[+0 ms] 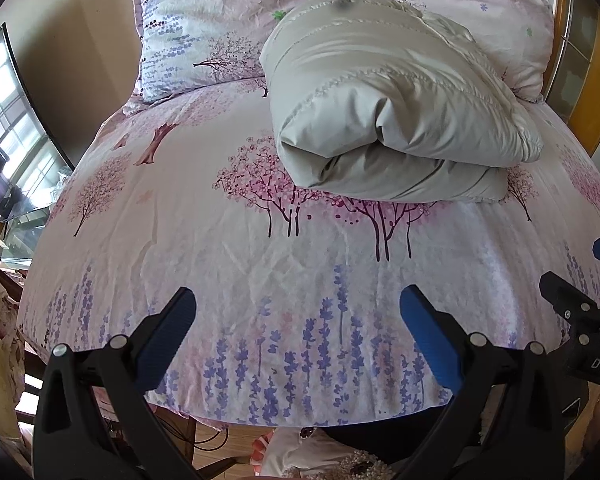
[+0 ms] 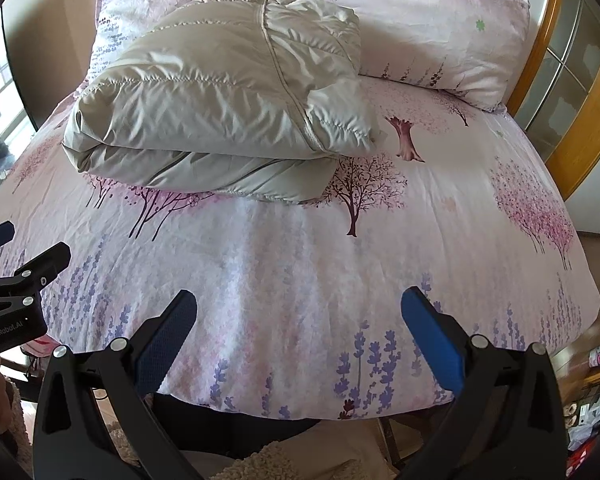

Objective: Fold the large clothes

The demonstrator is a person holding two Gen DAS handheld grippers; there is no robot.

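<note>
Flowery bed (image 1: 260, 240) is topped by a folded puffer jacket (image 1: 388, 120), looks finished since both hand-held grippers (image 1: 298, 312) (image 2: 298, 312) are held back, spread, empty

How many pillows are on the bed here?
2. One pillow lies at the head of the bed on the left; the other pillow on the right, partly under the folded grey jacket. More may be hidden behind it.

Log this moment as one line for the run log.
garment: puffy grey quilted jacket folded on floral pink bedsheet | left tongs: open, empty | right tongs: open, empty | contact: none
</note>
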